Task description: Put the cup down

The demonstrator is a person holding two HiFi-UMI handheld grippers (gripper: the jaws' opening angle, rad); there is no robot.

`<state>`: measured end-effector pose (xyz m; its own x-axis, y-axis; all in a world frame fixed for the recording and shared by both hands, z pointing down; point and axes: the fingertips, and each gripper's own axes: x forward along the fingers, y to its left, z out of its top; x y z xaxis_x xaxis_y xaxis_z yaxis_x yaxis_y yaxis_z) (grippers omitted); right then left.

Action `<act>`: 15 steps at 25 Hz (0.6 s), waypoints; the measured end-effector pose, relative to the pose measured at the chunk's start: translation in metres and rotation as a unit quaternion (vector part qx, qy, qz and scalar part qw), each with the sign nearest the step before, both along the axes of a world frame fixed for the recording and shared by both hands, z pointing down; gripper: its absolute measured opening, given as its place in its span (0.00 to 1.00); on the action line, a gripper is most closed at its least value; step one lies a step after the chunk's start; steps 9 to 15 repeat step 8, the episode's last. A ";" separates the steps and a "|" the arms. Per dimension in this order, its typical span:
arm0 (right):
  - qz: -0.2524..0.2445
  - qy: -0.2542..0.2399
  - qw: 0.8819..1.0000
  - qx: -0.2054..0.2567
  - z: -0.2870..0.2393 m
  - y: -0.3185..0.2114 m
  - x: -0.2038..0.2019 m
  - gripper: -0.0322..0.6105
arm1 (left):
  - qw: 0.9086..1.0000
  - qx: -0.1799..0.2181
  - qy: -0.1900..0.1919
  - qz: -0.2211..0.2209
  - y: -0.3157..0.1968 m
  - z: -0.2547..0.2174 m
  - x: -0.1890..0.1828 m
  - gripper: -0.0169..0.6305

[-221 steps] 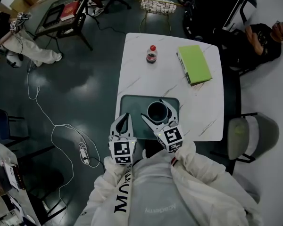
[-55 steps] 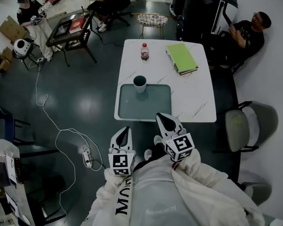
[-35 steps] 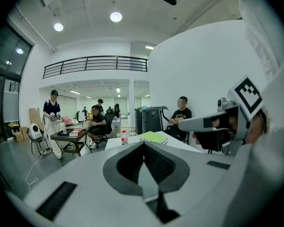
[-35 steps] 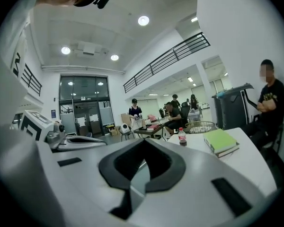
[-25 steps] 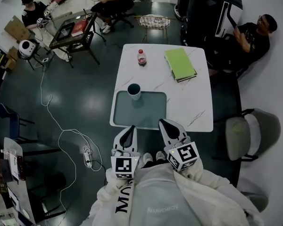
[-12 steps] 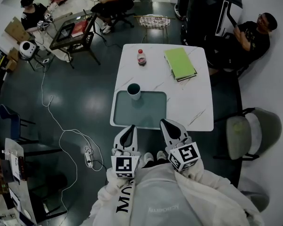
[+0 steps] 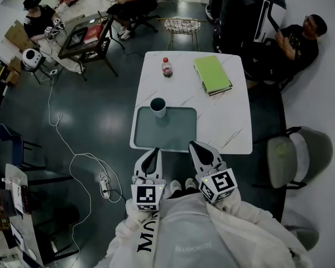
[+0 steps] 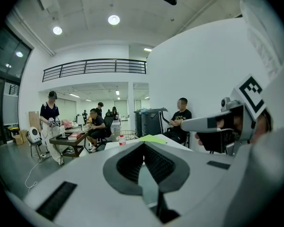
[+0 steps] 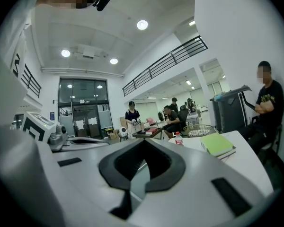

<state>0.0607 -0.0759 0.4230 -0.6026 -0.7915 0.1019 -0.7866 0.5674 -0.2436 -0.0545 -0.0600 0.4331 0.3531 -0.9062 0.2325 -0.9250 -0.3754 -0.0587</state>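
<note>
The cup (image 7: 158,106), white outside and dark inside, stands upright at the far left corner of the grey-green tray (image 7: 176,133) on the white table (image 7: 234,121). Nothing touches it. My left gripper (image 7: 151,156) and right gripper (image 7: 196,148) are held close to my body at the table's near edge, well short of the cup. Both are shut with nothing in them. In the left gripper view the left gripper (image 8: 143,148) shows its jaws closed together, and the right gripper (image 9: 141,145) looks the same in its own view. The cup is hidden in both gripper views.
A small bottle with a red cap (image 7: 166,67) and a green book (image 7: 212,75) lie at the table's far end. A grey chair (image 7: 293,159) stands to the right. A seated person (image 7: 293,41) is at the far right, others sit around a low table (image 7: 81,35) at the far left. A cable (image 7: 72,155) runs across the floor.
Almost nothing differs over the last second: both grippers stay shut near my body and the cup stays on the tray. Earlier, the right gripper let go of the cup and drew back.
</note>
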 end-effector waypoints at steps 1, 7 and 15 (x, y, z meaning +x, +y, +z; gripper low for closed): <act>0.001 0.000 1.000 0.000 0.000 0.000 0.000 0.06 | 1.000 0.000 0.001 0.000 0.000 0.000 0.000 0.04; 0.000 -0.005 1.000 -0.002 0.002 0.000 -0.001 0.06 | 1.000 0.002 -0.001 0.000 0.000 0.000 -0.001 0.05; -0.001 -0.006 1.000 -0.003 0.002 0.000 -0.001 0.06 | 1.000 0.002 -0.001 0.000 0.000 -0.001 -0.001 0.04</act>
